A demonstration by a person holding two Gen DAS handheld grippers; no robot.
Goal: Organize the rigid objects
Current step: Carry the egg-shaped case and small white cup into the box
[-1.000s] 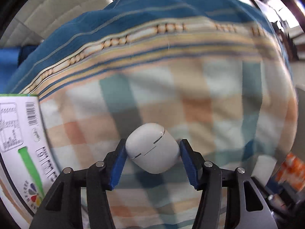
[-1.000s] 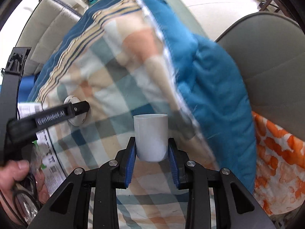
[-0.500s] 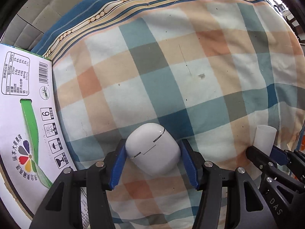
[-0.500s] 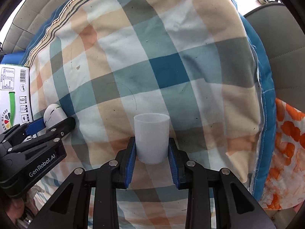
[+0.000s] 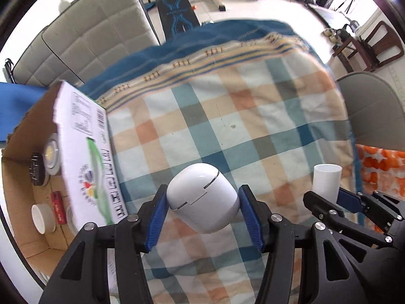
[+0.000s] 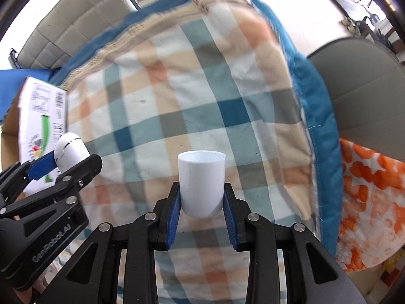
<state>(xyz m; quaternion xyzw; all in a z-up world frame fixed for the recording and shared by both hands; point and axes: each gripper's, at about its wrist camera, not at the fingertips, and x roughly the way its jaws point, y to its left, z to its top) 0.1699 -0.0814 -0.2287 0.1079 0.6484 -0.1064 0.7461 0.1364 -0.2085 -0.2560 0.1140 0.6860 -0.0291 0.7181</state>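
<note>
Your left gripper (image 5: 202, 211) is pinching a smooth white rounded case (image 5: 202, 198) with a thin seam line, held above the checked blanket (image 5: 227, 116) just right of the open cardboard box (image 5: 30, 230). Your right gripper (image 6: 201, 212) is clamped on a plain white cup (image 6: 201, 183), upright with its mouth open, held over the near middle of the blanket.
</note>
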